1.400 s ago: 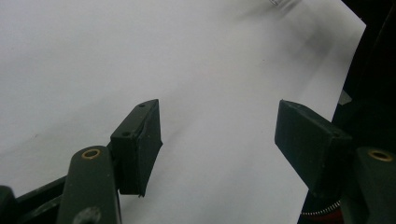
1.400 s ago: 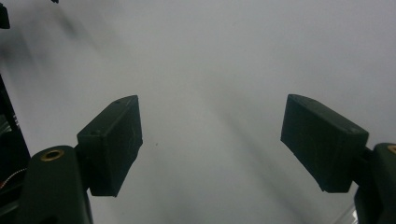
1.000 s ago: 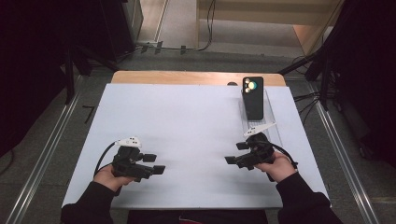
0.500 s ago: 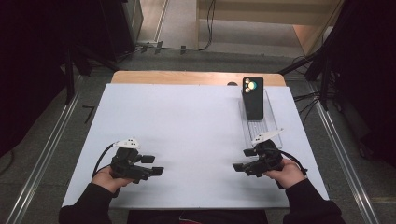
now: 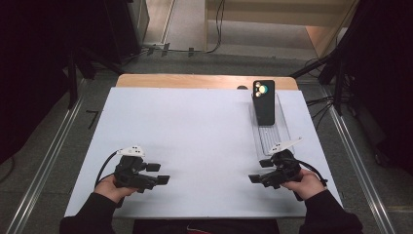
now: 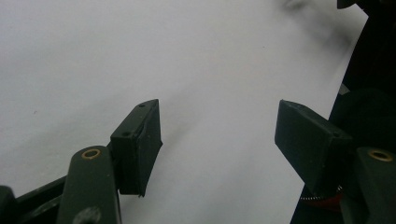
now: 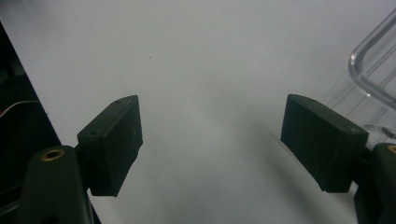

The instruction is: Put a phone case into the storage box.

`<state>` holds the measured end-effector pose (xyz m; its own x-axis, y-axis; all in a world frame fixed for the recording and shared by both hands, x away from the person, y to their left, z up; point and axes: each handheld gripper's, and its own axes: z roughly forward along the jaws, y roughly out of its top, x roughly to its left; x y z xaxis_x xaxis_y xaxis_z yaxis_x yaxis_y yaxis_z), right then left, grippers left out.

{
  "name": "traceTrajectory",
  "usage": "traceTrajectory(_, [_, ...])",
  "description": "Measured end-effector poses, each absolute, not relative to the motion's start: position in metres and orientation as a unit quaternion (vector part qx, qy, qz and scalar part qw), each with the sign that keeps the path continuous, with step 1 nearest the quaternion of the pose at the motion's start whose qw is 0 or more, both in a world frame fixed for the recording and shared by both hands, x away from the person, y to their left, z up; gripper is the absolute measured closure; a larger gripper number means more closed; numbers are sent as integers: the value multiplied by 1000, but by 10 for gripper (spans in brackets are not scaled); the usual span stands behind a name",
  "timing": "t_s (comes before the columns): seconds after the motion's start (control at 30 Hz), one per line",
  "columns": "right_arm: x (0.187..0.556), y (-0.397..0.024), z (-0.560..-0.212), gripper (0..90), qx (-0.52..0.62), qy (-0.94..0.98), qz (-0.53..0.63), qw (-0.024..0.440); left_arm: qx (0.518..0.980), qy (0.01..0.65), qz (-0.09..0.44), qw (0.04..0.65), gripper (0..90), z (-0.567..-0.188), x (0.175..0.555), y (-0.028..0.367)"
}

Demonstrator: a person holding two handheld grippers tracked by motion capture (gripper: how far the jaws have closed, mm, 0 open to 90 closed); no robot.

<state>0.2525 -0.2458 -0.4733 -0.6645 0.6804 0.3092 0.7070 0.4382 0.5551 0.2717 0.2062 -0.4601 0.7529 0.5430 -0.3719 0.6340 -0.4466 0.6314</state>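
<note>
My left gripper (image 5: 158, 173) rests low over the white table top (image 5: 195, 131) at the near left. It is held in a hand, open, with nothing between its fingers (image 6: 140, 140). At the near right my right gripper (image 5: 259, 171) is also open and empty, pointing toward the middle of the table. In the right gripper view its jaws stand wide apart (image 7: 212, 140) above bare white surface. A black phone (image 5: 263, 102) stands upright at the far end of a clear plastic tray (image 5: 275, 139), just beyond the right gripper.
A corner of the clear tray (image 7: 373, 70) lies close to the right jaw in the right gripper view. The table's near edge sits just behind both hands. A wooden strip (image 5: 195, 81) runs along the far edge, and metal rails flank the table.
The right gripper has drawn back toward the near edge and slightly right, away from the tray. The left gripper has barely shifted. Both stay open.
</note>
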Motion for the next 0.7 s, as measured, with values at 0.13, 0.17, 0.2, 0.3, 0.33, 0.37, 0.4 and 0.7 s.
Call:
traceTrajectory(0.13, [251, -248, -475, 189, -406, -849, -337, 20, 848, 348, -58, 396, 315, -461, 270, 207])
traceTrajectory(0.17, [251, -249, -475, 189, -405, -850, -336, 19, 848, 348, -59, 396, 315, -461, 270, 207])
traceTrajectory(0.2, [251, -250, -475, 189, -405, -851, -334, 17, 848, 347, -59, 395, 315, -461, 270, 208])
traceTrajectory(0.3, [251, -251, -476, 189, -403, -852, -333, 11, 849, 349, -58, 393, 315, -462, 270, 208])
traceTrajectory(0.33, [251, -251, -477, 189, -403, -852, -334, 8, 849, 349, -59, 393, 315, -462, 271, 208])
traceTrajectory(0.37, [251, -250, -477, 189, -400, -853, -335, 7, 849, 349, -60, 393, 315, -462, 271, 208])
traceTrajectory(0.4, [251, -250, -478, 189, -401, -853, -334, 8, 849, 349, -60, 392, 315, -463, 271, 208])
traceTrajectory(0.7, [253, -248, -480, 189, -394, -855, -338, 3, 850, 349, -62, 389, 315, -465, 273, 207])
